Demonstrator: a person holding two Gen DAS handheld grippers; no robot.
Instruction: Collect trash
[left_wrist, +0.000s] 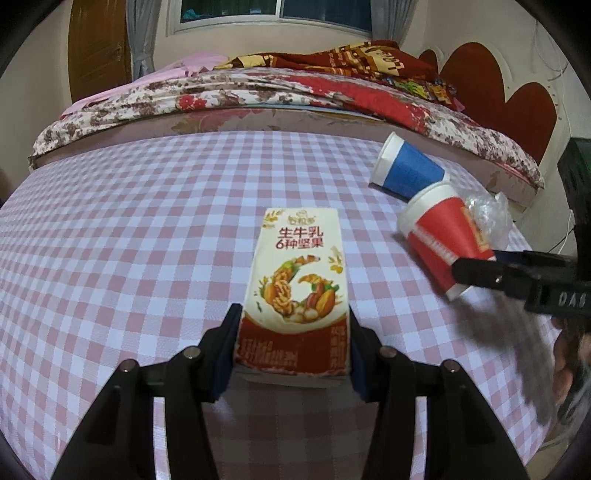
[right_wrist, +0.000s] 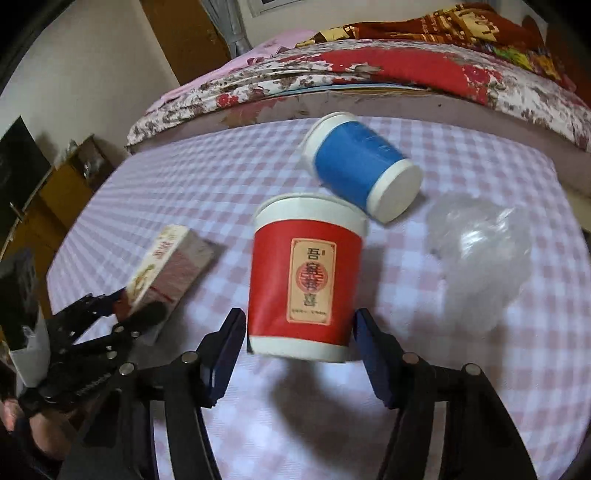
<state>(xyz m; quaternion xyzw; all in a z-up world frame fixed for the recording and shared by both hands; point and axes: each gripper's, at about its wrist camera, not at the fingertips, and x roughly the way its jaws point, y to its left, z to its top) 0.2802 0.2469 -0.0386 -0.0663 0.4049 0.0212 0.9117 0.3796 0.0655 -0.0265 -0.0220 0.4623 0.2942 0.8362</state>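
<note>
The milk carton (left_wrist: 295, 295) is a tall paper box with flat sides and sharp corners. It lies on its back on the checked tablecloth (left_wrist: 129, 221), and its long way runs from near to far, with the top end pointing toward the bed (left_wrist: 258, 92). Its front is cream with red at the near end and shows nuts and big red letters. The left gripper (left_wrist: 293, 350) has its two black fingers pressed on the near end of the carton, one on each side, so it is holding the box.

To the right lies the red cup (right_wrist: 306, 280), a round paper cup with white bands at both ends. It lies tipped over, with its open mouth pointing far and its bottom pointing near. The right gripper (right_wrist: 301, 354) has its fingers on each side of the cup's bottom, with a small gap on the right side, so the jaws stand partly open and do not squeeze it.

Just beyond it lies a blue cup (right_wrist: 358, 170), also on its side, touching the red cup's rim. A crumpled clear plastic bag (right_wrist: 480, 258) sits to the right of the red cup, shiny and wrinkly.
</note>
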